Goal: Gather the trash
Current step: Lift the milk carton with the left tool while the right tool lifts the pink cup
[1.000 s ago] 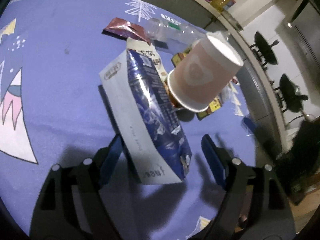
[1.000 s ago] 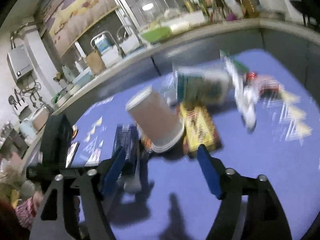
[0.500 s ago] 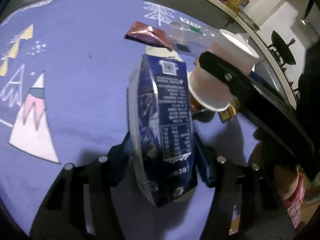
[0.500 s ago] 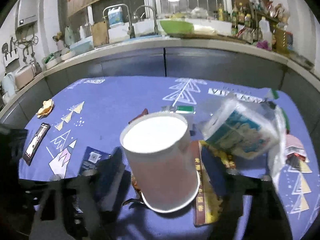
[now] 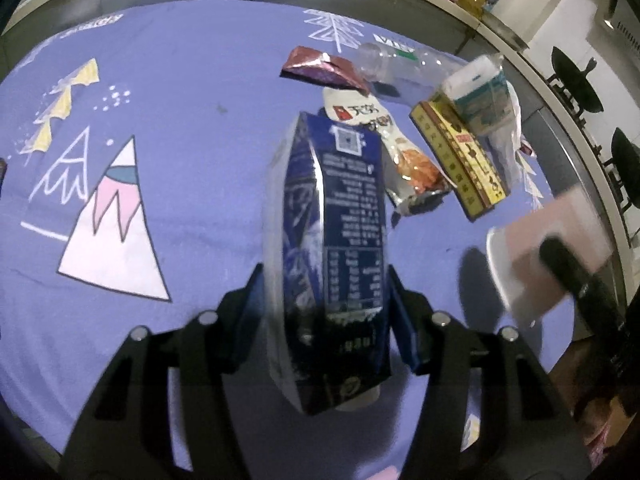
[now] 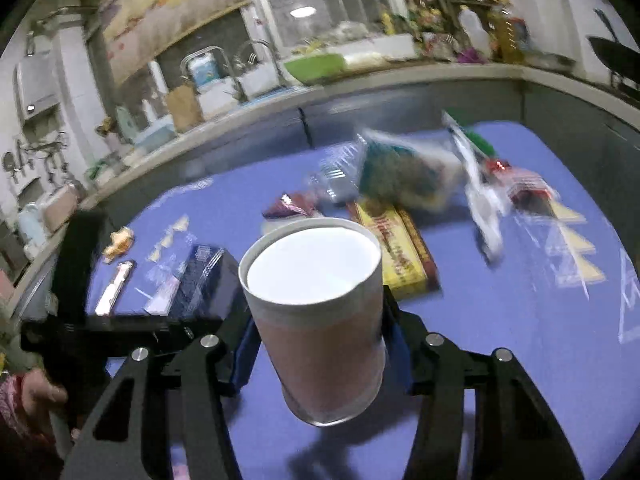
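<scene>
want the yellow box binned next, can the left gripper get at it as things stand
Probably not yet. The left gripper is shut on the blue carton, so its jaws are full. The yellow box lies uncovered on the tablecloth, so the way looks free once the carton goes.

Dim indoor light, with a ceiling lamp (image 6: 302,11) glaring — dark fisheye corners. Motion blur smears the right view's litter (image 6: 404,172); soft shadows fall on the cloth (image 5: 200,120).

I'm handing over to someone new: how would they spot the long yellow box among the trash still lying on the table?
Start at the purple tablecloth with the mountain drawings, then go to the litter cluster at its far right side. The yellow box lies flat there, between the orange snack wrapper and the bagged tissue pack. It is the only long, rigid, bright yellow piece.
</scene>
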A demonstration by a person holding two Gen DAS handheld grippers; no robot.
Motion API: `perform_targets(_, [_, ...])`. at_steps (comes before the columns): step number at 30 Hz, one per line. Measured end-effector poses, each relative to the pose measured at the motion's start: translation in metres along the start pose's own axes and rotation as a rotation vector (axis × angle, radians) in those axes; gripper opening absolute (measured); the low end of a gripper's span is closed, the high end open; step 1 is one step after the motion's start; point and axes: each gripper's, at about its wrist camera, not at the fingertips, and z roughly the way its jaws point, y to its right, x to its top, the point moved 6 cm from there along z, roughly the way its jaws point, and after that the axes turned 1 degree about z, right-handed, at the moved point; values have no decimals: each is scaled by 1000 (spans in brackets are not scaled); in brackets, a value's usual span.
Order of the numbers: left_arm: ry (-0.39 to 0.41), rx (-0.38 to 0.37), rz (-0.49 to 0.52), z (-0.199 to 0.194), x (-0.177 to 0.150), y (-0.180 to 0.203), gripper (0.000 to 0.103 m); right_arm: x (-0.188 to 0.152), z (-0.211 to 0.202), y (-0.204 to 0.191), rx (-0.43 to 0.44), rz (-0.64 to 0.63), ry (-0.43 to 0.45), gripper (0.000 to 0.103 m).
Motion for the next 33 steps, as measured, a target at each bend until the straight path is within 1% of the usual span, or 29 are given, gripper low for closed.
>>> perform_targets(3, [-6,21,-12,4,0,-2,55,-13,5,7,-35,17,-38,54])
perform_targets(5, [2,38,-9,4,0,-3,55,-15,7,11,-61,28,-42,56])
perform_targets(7, [8,55,-9,5,1,-5,58,-17,7,12,-64,33,-38,58])
perform_targets(9, [20,78,-12,4,2,-7,62,-19,7,12,-86,28,-43,65])
perform_targets(12, [32,96,-10,4,4,-9,63,-22,3,13,-100,28,-31,74])
perform_targets(14, [39,110,-6,3,5,-9,63,-22,-2,15,-101,31,-15,76])
perform_targets(19, [45,139,14,3,6,-9,63,-23,-10,21,-81,45,-15,76])
perform_targets(27, [42,146,18,6,8,-5,63,-28,-22,25,-83,35,14,77])
perform_targets(33, [58,132,14,1,12,-5,63,-31,-21,24,-79,20,10,77])
